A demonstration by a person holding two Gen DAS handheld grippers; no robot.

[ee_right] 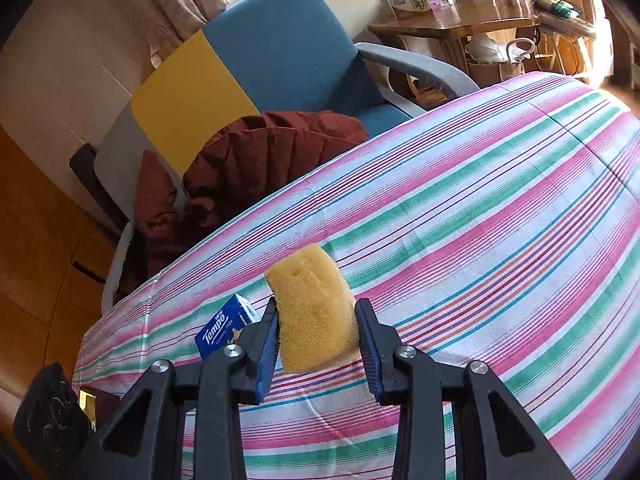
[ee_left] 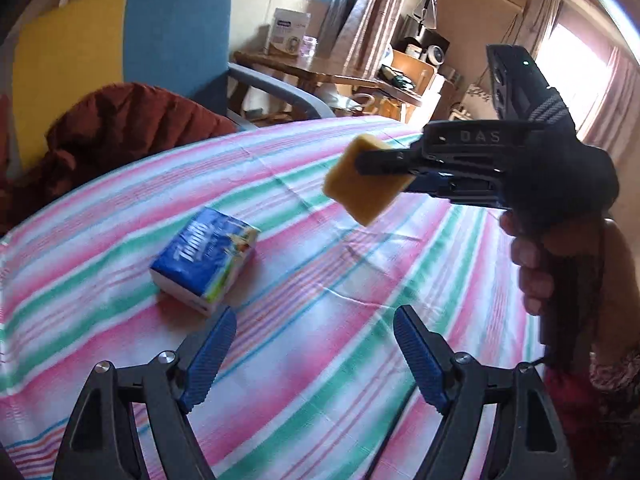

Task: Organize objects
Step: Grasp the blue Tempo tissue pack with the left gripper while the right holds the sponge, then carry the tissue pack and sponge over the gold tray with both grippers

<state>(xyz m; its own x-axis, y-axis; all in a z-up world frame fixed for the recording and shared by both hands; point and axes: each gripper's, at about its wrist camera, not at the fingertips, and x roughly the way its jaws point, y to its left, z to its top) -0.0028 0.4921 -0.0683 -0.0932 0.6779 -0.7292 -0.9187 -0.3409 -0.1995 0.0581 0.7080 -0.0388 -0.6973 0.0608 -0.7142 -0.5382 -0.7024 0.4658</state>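
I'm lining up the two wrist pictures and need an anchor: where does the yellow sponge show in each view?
Left wrist view: the yellow sponge is right of centre in the upper half, held in the air by the right gripper above the striped cloth.
Right wrist view: the sponge is low at centre, clamped between the two fingers.
Shared landmark: the blue tissue pack, lying on the cloth.

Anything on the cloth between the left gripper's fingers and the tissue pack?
Nothing: in the left wrist view only bare striped tablecloth lies between the open left gripper and the tissue pack, which sits just ahead of its left finger.
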